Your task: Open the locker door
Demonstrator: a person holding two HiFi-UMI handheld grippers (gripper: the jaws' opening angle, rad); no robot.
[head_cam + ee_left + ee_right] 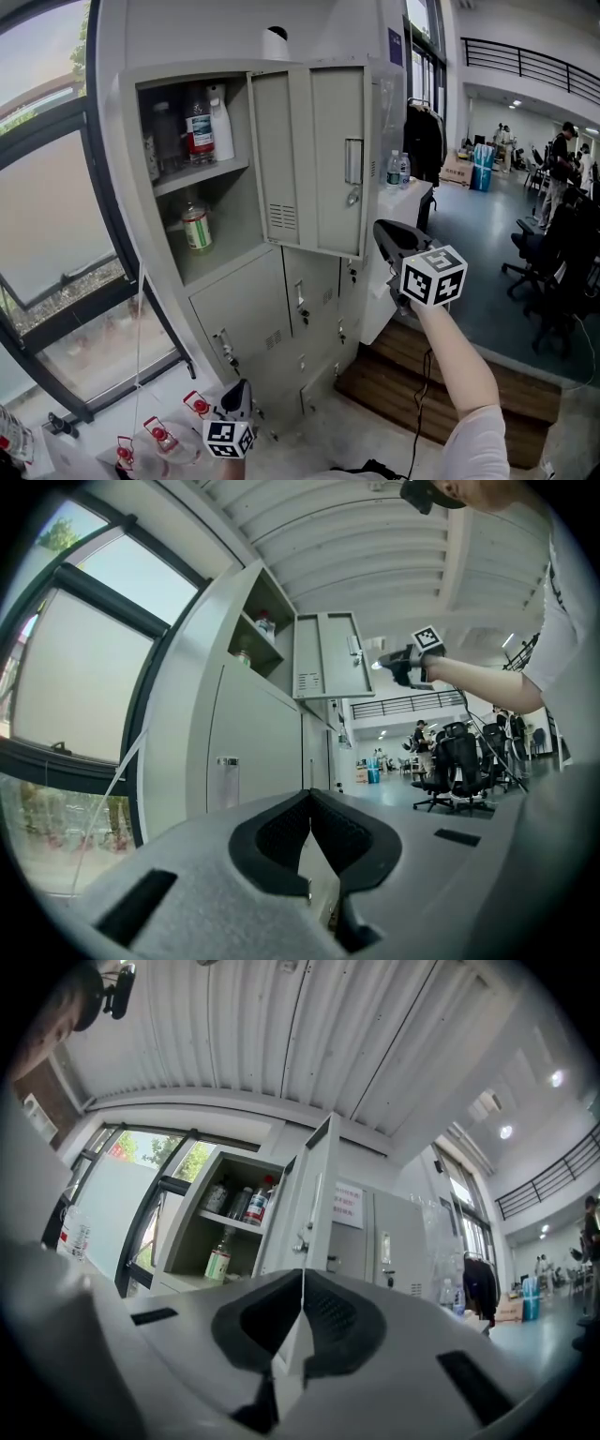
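Our right gripper (pixel 389 239) hangs just right of the locker door (pixel 314 159), near its free edge, with its jaws pressed together on nothing. We see the door of the upper left locker (pixel 150 84) standing swung wide, its handle (pixel 353 161) untouched and the bottles (pixel 197 122) on the shelves inside exposed. Our left gripper (pixel 236 398) waits low and near, also closed and empty. We judge the opening step all but finished. Next, we need only draw the right gripper back to the right without knocking the door's edge.
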